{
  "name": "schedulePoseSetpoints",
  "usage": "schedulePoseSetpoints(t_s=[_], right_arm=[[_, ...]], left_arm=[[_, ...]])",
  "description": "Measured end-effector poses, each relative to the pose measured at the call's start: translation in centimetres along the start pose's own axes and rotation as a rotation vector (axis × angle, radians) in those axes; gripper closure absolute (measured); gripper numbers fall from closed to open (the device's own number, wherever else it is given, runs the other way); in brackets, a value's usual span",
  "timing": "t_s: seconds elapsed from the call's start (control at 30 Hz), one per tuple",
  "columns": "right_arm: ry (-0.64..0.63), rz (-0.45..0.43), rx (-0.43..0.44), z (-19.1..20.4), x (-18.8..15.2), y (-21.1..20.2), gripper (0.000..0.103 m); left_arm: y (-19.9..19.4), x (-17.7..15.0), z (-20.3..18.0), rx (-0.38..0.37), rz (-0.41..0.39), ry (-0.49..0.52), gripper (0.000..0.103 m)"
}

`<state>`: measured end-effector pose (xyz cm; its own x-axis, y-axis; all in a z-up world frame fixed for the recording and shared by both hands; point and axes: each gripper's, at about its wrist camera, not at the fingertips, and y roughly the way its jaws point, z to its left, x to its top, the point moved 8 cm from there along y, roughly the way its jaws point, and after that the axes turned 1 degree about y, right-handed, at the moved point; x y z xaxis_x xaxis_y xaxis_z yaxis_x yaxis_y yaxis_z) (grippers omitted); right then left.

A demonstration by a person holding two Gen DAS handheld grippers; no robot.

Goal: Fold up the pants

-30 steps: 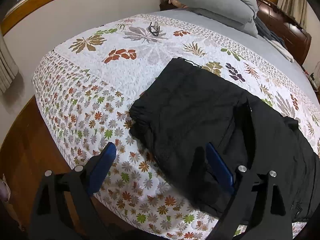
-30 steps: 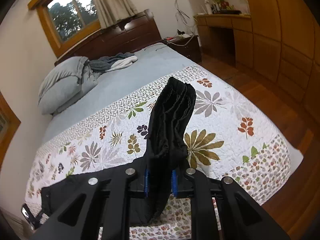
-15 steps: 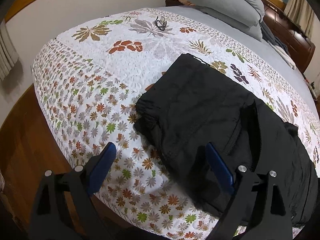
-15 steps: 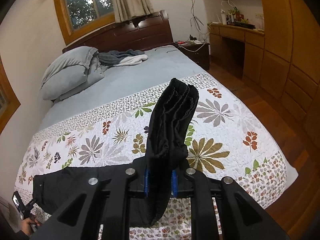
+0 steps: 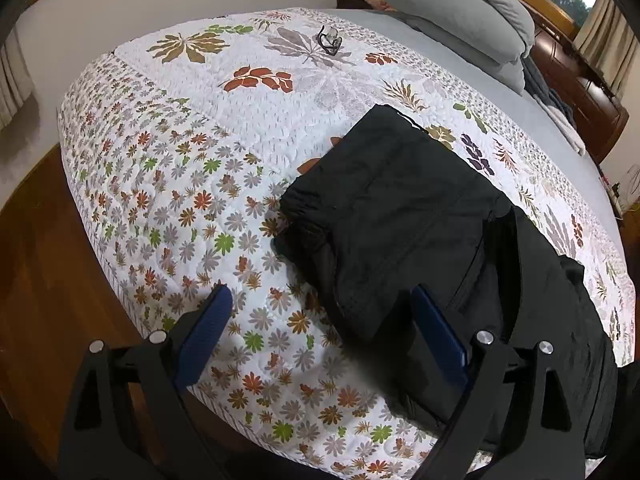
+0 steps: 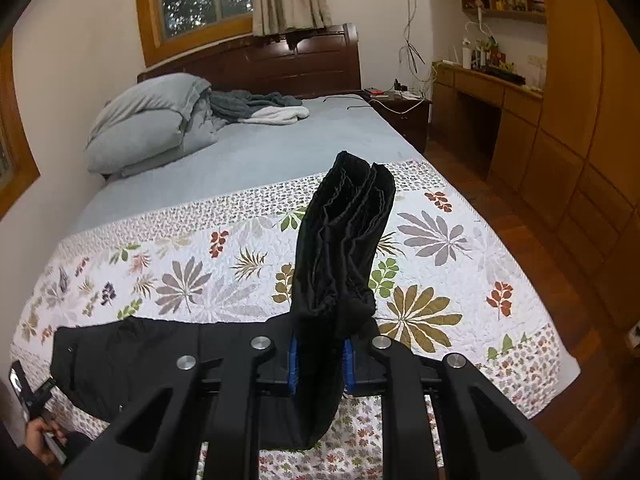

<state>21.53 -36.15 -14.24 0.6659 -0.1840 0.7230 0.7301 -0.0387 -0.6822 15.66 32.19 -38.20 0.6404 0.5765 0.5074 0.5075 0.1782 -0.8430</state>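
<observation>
Black pants lie on the floral quilt near the bed's foot edge, waist end toward the left. My left gripper is open and empty, hovering above the quilt edge, its right finger over the pants' near edge. My right gripper is shut on the bunched leg ends of the pants and holds them lifted above the bed; the rest of the pants trails flat to the left on the quilt.
Black glasses lie on the quilt's far side. Grey pillows and a blanket sit by the dark headboard. A nightstand, wooden desk and wardrobe stand at right. Wooden floor borders the bed.
The right gripper has risen and turned with the leg ends, bringing the headboard and window more to centre. The left gripper has drifted slightly, staying open.
</observation>
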Motion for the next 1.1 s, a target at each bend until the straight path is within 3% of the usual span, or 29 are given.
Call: schedulePoseSetpoints(t_s=[0.27, 0.6, 0.87, 1.1], right_arm=[[-0.168, 0.039, -0.047, 4.9, -0.8, 1.2, 0.087], [-0.428, 0.108, -0.086, 14.7, -3.9, 4.4, 0.087], [-0.687, 0.224, -0.114, 23.5, -11.3, 9.8, 0.087], [-0.870, 0.275, -0.168, 27.5, -17.9, 12.8, 0.087]], left_arm=[[0.4, -0.2, -0.5, -0.026, 0.025, 0.024, 0.012], [0.9, -0.5, 0.6, -0.096, 0.058, -0.059, 0.012], [1.2, -0.7, 0.5, -0.130, 0.084, -0.069, 0.012], [1.4, -0.8, 0.8, -0.160, 0.093, -0.093, 0.012]])
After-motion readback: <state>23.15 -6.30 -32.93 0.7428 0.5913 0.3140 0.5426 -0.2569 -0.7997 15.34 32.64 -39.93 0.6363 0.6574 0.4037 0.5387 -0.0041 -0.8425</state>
